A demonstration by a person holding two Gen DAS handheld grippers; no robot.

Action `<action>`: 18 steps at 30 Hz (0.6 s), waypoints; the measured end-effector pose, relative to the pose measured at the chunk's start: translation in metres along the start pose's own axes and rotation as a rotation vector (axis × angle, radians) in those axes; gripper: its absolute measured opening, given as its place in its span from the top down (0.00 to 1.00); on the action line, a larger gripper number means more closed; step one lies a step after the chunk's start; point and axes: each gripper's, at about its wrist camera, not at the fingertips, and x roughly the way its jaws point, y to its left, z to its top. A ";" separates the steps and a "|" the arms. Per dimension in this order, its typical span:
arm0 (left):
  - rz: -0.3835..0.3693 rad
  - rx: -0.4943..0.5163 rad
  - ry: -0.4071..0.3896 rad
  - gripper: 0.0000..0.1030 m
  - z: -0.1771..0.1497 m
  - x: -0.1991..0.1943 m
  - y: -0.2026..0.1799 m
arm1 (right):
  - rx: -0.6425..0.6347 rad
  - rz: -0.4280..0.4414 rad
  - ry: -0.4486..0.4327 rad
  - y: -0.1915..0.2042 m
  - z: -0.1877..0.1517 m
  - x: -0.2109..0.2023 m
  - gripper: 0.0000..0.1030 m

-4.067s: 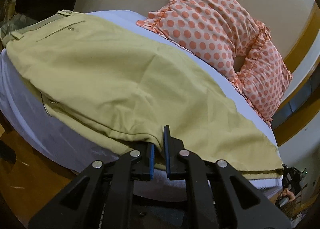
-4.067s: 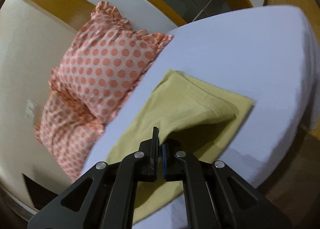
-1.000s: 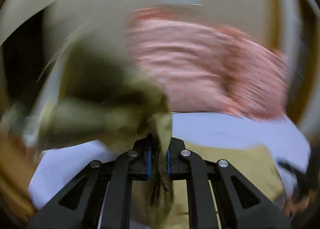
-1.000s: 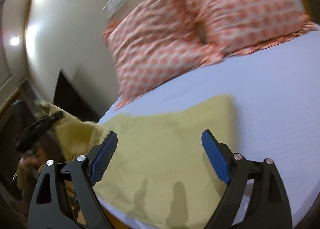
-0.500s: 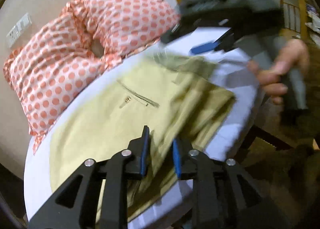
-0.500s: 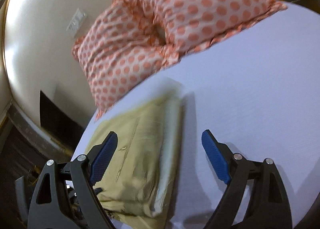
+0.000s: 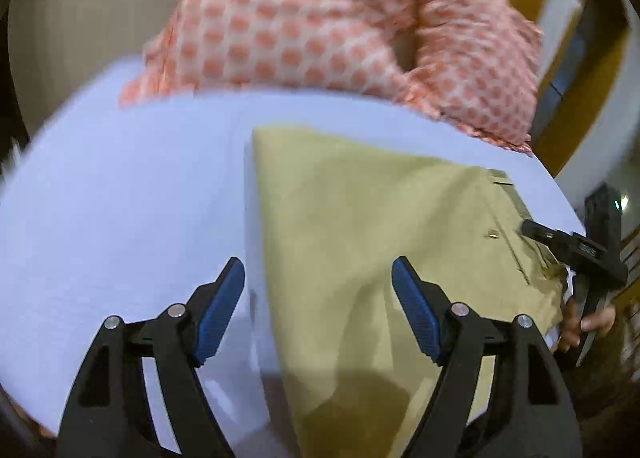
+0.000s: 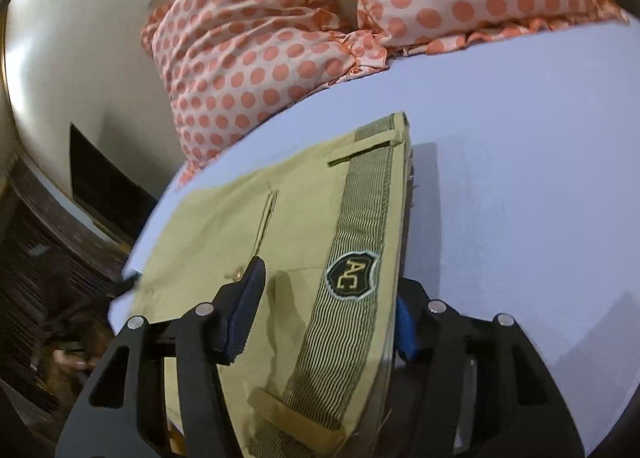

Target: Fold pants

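The khaki pants (image 7: 380,226) lie folded in half on the white bed (image 7: 120,198). In the left wrist view my left gripper (image 7: 318,310) is open above the folded edge, holding nothing. In the right wrist view the pants (image 8: 288,226) show their striped waistband with an "AC" badge (image 8: 352,270). My right gripper (image 8: 326,314) is open, its jaws standing either side of the waistband end, one finger (image 8: 244,310) over the cloth. The right gripper also shows in the left wrist view (image 7: 576,250) at the waistband end.
Two orange polka-dot pillows (image 8: 300,30) lie at the head of the bed against a cream wall. Bare sheet (image 8: 520,178) spreads to the right of the pants. Dark wooden floor (image 8: 36,258) lies beyond the bed's left edge.
My left gripper carried the trouser end over, opened and let it go, leaving the pants folded in half. My right gripper, open throughout the last second, has come down around the waistband end.
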 end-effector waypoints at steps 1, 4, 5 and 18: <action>-0.030 -0.007 0.028 0.27 -0.001 0.006 0.001 | 0.011 0.021 0.006 -0.002 0.000 0.000 0.42; -0.118 -0.014 0.074 0.27 0.000 0.020 -0.004 | 0.000 0.102 0.063 0.000 0.000 0.003 0.48; -0.136 -0.015 0.087 0.27 -0.003 0.020 -0.006 | 0.011 0.140 0.087 -0.002 0.000 0.005 0.51; 0.012 0.099 -0.073 0.92 0.071 0.033 -0.046 | 0.059 0.249 -0.027 0.004 0.095 0.002 0.84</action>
